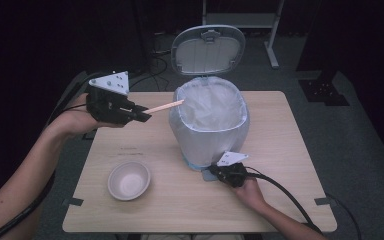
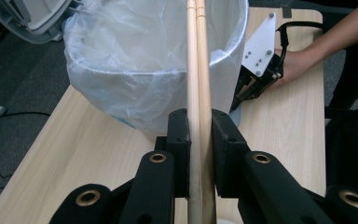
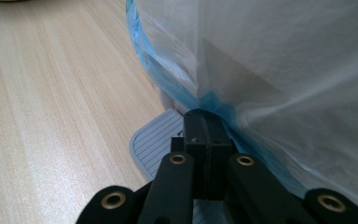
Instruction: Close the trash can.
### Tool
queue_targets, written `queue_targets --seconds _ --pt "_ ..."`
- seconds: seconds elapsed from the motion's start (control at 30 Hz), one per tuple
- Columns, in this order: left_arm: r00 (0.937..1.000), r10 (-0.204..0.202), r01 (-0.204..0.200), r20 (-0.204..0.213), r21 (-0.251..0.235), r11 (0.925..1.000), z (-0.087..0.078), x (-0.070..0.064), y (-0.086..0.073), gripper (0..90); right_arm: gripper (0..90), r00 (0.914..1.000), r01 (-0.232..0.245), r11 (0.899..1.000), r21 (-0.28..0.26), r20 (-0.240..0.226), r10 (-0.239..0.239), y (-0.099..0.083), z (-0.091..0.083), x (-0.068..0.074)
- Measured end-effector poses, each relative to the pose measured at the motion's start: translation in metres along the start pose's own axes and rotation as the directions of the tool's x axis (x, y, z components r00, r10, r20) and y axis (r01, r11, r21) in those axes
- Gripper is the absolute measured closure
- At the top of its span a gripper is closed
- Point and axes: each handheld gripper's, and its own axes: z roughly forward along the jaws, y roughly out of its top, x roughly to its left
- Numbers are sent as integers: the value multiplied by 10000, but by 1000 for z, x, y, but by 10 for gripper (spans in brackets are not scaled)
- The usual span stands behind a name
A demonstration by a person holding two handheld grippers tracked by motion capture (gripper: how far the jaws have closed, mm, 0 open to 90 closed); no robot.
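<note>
Wooden chopsticks sit clamped in my left gripper, tips over the bagged bin's rim. My right gripper presses closed jaws on the bin's pedal; the bag hides the bin's inside.

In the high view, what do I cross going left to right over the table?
Left gripper clamping the pair of wooden chopsticks → small white round bowl → bag-lined grey pedal bin with raised lid → right gripper on the bin's foot pedal.
</note>
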Motion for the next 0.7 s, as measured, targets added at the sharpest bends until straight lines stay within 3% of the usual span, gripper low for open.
queue_targets --seconds 0.7 --pt "9991 359 -365 235 234 9991 16 12 35 794 900 10000 -18 10000 -16 45 18 0 0 0"
